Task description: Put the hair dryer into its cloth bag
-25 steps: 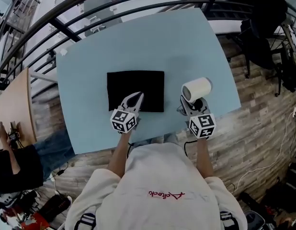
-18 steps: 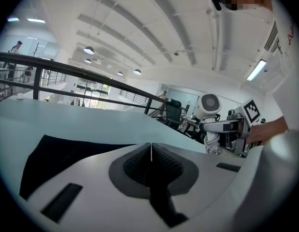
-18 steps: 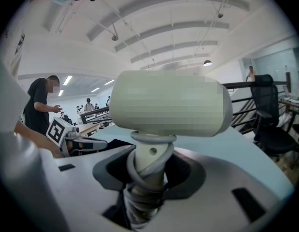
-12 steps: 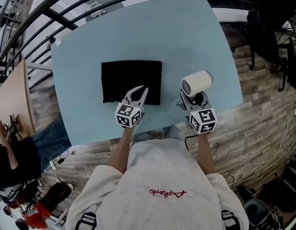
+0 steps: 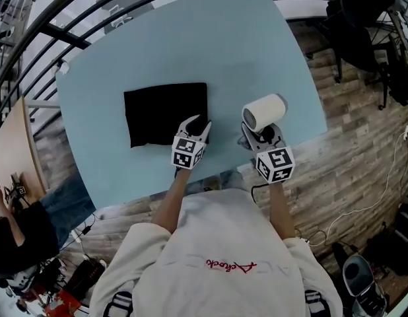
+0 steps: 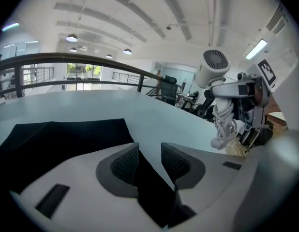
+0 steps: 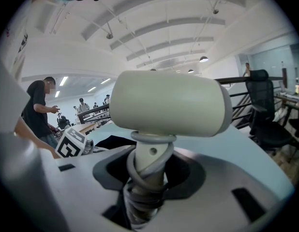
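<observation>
Light blue table (image 5: 191,45), near edge toward the person.

Black cloth bag (image 5: 166,113) lies flat on the table's left half. It's empty-looking and nothing rests on it except the left gripper's tip at its near right corner. In the left gripper view the bag (image 6: 57,139) spreads out ahead and to the left of the jaws.

The cream hair dryer (image 5: 265,110) is not in the bag. It is held up off the table over the right near part, well apart from the bag's right edge. The barrel is roughly level, with its open end facing the person. The right gripper view shows the barrel (image 7: 169,103) sitting crosswise above the jaws with the handle running down between them. The left gripper view shows its rear grille (image 6: 215,66) up and to the right.

Right gripper (image 5: 262,133): jaws clamped on the dryer's handle (image 7: 149,178). Its marker cube faces the head camera.

Left gripper (image 5: 199,121): jaws a narrow gap apart (image 6: 149,151), low over the bag's corner, with black cloth showing in the gap. Can't tell whether the pads (image 6: 126,164) touch the cloth.

Grey cord (image 7: 142,187) is coiled round the handle inside the right gripper's grip. A loose loop (image 6: 222,124) hangs below the dryer.
</observation>
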The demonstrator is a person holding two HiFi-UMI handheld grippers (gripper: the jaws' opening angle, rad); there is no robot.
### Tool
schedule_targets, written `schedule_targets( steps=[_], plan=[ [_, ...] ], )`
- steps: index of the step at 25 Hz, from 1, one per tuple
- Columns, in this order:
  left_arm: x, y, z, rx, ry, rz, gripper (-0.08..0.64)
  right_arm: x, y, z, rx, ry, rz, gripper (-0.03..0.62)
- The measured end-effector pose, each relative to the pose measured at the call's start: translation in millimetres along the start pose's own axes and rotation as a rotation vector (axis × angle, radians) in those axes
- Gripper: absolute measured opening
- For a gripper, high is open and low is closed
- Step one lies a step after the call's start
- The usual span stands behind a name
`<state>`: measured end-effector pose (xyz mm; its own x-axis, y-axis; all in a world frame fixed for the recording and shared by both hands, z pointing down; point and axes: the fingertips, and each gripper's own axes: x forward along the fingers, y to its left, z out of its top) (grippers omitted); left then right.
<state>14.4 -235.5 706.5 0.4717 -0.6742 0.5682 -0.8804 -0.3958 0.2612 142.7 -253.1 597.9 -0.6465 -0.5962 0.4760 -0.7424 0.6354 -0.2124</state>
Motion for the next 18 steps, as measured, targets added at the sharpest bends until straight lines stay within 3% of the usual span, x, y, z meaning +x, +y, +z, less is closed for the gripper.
schedule_targets(
  steps=[10,14,18],
  plan=[
    [16,1,-25,0.048,0.140,0.061,0.123,-10,-14,-7,0.014,0.005,-0.035,0.182],
    [19,6,-31,0.045,0.160,0.071,0.039,-10,-13,-7,0.007,0.006,-0.033,0.182],
    [21,9,-34,0.053,0.175,0.074,0.018,-8,-13,-7,0.005,0.009,-0.033,0.181]
  ],
)
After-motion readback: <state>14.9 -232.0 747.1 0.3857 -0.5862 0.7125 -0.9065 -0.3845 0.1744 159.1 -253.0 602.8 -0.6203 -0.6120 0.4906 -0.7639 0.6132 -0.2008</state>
